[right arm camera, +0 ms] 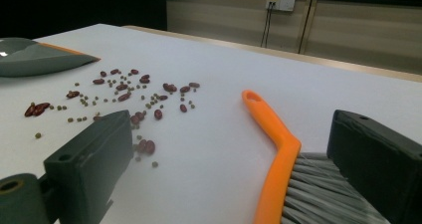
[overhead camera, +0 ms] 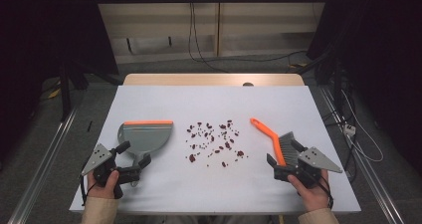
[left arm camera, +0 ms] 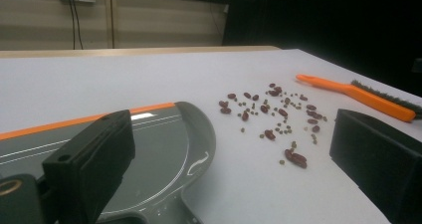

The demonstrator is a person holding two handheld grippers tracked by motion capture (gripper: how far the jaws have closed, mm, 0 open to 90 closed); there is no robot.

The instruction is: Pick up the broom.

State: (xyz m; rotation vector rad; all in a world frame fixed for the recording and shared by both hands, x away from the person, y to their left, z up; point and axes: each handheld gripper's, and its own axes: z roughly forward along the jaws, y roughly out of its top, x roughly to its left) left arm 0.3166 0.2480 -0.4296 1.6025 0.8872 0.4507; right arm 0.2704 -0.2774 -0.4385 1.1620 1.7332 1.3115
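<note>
at the lower left of the high view the left gripper (overhead camera: pixel 130 160) and at the lower right the right gripper (overhead camera: pixel 286 157) are black, blocky-jawed tools topped with grey three-cornered plates, trailing black cables, held by a person in beige sleeves.

No readable text, label, brand, number or sign anywhere. Nothing printed on the dustpan (overhead camera: pixel 145 136), on the brush (overhead camera: pixel 275 141) or on the white surface (overhead camera: pixel 214 99). Wall sockets (right arm camera: pixel 280 3) beyond the far edge of the surface too small and blurred to make out any marking.
</note>
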